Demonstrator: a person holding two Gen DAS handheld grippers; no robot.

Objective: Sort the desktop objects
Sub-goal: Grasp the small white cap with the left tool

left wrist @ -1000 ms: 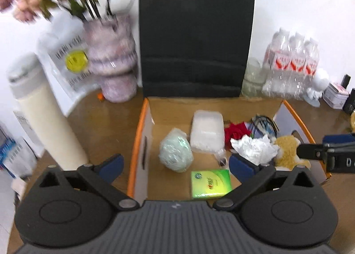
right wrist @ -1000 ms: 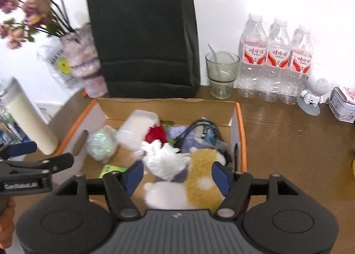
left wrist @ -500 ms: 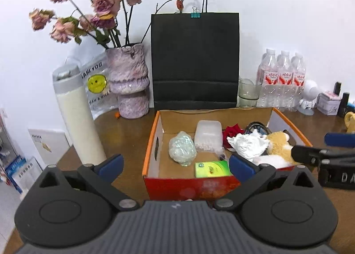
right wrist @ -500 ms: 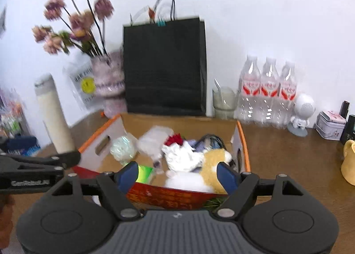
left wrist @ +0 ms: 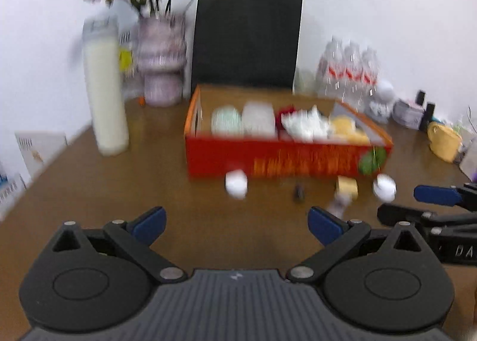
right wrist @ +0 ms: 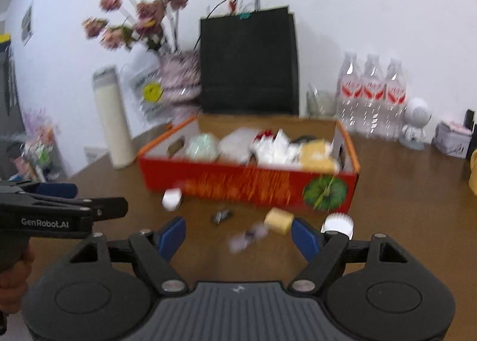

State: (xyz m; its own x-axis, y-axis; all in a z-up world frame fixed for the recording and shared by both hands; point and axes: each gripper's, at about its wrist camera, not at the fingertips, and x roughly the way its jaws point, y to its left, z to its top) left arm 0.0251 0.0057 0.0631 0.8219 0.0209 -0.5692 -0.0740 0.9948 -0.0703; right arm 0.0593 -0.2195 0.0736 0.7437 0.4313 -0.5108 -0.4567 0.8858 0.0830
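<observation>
A red-and-orange cardboard box (left wrist: 286, 159) (right wrist: 247, 180) stands mid-table, filled with a green bundle, a white packet, crumpled paper and a yellow plush. Loose on the table before it lie a white cube (right wrist: 172, 199), a small dark object (right wrist: 221, 215), a pale wrapped piece (right wrist: 247, 238), a tan block (right wrist: 278, 221) and a white paper cup (right wrist: 338, 223). My left gripper (left wrist: 237, 223) is open and empty, well short of the box. My right gripper (right wrist: 240, 236) is open and empty, low over the loose pieces. Both views are blurred.
Behind the box stand a black paper bag (left wrist: 247, 37), a vase of dried flowers (left wrist: 162, 57), a tall cream bottle (left wrist: 104, 93), a glass (right wrist: 320, 101) and three water bottles (right wrist: 371, 93). A yellow mug (left wrist: 444, 142) and small containers sit at the right.
Both grippers have pulled back and away from the box; they looked down into it earlier, and the table in front with the loose pieces has come into view. Both stay open.
</observation>
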